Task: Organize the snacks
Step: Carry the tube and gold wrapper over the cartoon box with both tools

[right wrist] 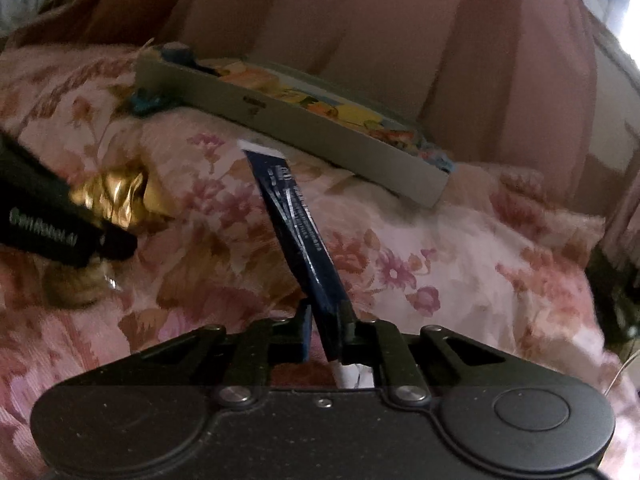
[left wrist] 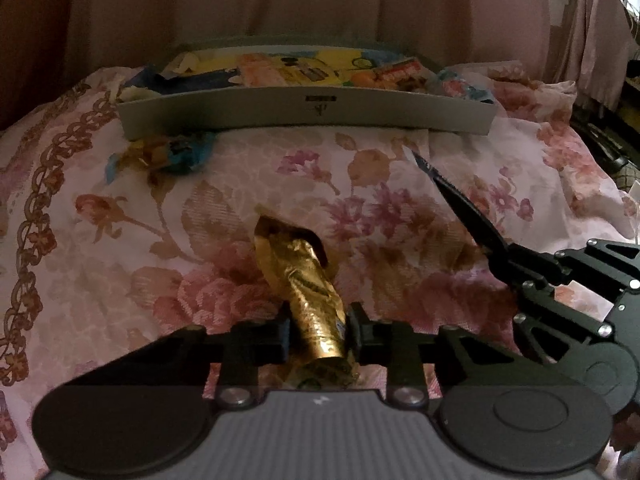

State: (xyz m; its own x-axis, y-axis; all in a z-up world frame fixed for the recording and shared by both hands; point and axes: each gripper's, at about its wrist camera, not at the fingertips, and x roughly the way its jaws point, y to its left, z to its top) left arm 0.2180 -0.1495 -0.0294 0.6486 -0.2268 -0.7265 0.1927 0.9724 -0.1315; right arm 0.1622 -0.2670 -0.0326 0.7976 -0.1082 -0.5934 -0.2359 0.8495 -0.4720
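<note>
Gold-foil snack [left wrist: 310, 292] and dark-blue sachet [right wrist: 304, 232] bear no legible print.

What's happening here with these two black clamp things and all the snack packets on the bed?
A person is sorting snacks with a handheld gripper in each hand. The left gripper is clamped on a gold foil snack, and the right gripper pinches a dark blue packet. Both are held above the floral bedspread. Ahead sits a grey tray already holding several colourful packets, and one blue-and-yellow snack lies on the bedspread just in front of it.
</note>
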